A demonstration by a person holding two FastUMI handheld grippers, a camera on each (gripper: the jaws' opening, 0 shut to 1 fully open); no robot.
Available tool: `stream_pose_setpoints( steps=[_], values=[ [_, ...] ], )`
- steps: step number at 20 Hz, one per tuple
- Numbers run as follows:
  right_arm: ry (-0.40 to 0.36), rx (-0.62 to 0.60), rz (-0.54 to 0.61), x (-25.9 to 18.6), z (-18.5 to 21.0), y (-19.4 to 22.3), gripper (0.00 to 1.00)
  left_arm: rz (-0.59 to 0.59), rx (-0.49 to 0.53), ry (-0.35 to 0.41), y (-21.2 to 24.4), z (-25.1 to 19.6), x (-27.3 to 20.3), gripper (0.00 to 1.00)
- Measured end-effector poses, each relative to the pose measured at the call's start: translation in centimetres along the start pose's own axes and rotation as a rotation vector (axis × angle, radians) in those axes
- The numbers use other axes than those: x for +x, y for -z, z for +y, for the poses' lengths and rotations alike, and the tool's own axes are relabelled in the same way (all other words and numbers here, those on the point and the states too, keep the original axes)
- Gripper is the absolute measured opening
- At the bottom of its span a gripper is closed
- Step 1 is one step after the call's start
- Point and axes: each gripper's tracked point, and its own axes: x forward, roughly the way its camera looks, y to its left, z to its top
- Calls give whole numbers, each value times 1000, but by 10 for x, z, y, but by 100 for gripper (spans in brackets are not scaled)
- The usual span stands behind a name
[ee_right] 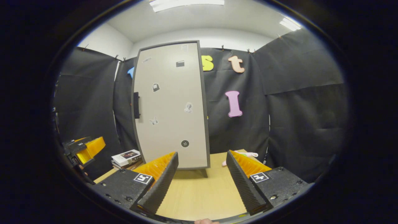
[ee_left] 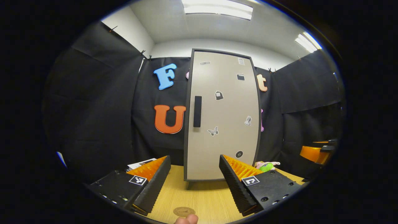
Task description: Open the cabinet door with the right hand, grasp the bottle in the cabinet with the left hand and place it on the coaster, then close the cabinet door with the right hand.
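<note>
wooden table [ee_left: 199, 199], both jaws wide, empty

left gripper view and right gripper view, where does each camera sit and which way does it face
Left gripper view: rides on the left gripper, low over the table, facing the shut cabinet door head-on; a fingertip pokes in beside the coaster.
Right gripper view: rides on the right gripper, facing the door from farther right; the left gripper is at the left edge.
Shared: door, handle, table.
</note>
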Motion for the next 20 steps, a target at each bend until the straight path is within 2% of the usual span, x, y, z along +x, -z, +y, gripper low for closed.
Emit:
stream_pose_setpoints(
  steps=[13,19,20],
  values=[
    [27,7,-3,-1,-9,1,95,1,7,27,1,-6,-1,95],
    [-37,-20,-12,14,9,-10,95,17,4,33,6,-9,-5,95],
    [-62,-25,-18,20,16,-17,99,18,5,35,6,-11,-7,95]
  ],
)
